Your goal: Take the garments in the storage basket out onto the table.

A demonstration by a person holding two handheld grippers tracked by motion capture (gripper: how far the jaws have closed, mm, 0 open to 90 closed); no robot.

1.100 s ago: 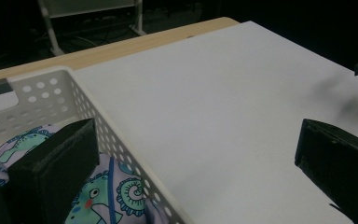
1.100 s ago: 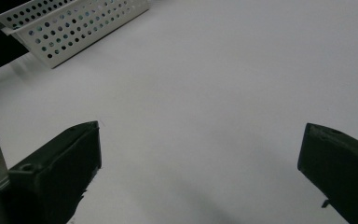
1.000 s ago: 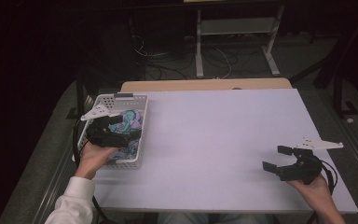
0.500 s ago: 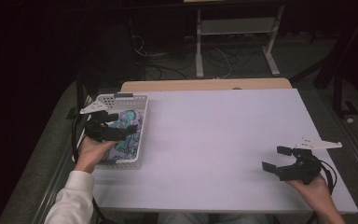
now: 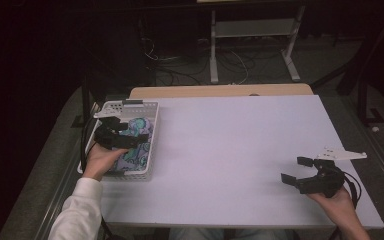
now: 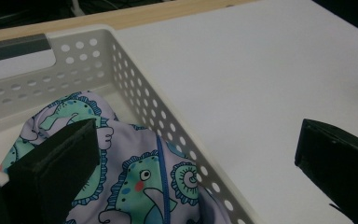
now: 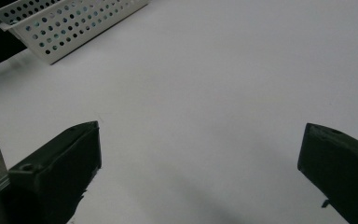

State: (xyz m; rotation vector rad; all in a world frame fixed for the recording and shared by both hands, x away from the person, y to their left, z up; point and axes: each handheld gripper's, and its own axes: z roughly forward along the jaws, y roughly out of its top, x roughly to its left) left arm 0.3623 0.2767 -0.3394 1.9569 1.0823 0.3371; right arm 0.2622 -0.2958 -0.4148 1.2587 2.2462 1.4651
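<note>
1. The left tool is hovering over the white perforated basket at the left edge of the bench, with its jaws standing wide apart and clamping nothing.
2. A folded cloth printed with teal cartoon creatures is lying inside the basket; in the left gripper view one jaw is sitting over the cloth while the other is hanging outside the basket wall, above the bare bench.
3. The right tool is resting in the person's hand near the bench's near right corner, well apart from the basket, with its jaws also spread and holding nothing.
4. Judging from this, the step in hand is the reach for the cloth: the left tool is lining up but is not yet gripping the fabric.
5. The next move is probably calling for both jaws to come inside the basket wall, drop onto a raised fold of the cloth, and close on it before lifting.
6. The basket's wall is likely to get in the way if the jaws are closing while straddling it.
</note>
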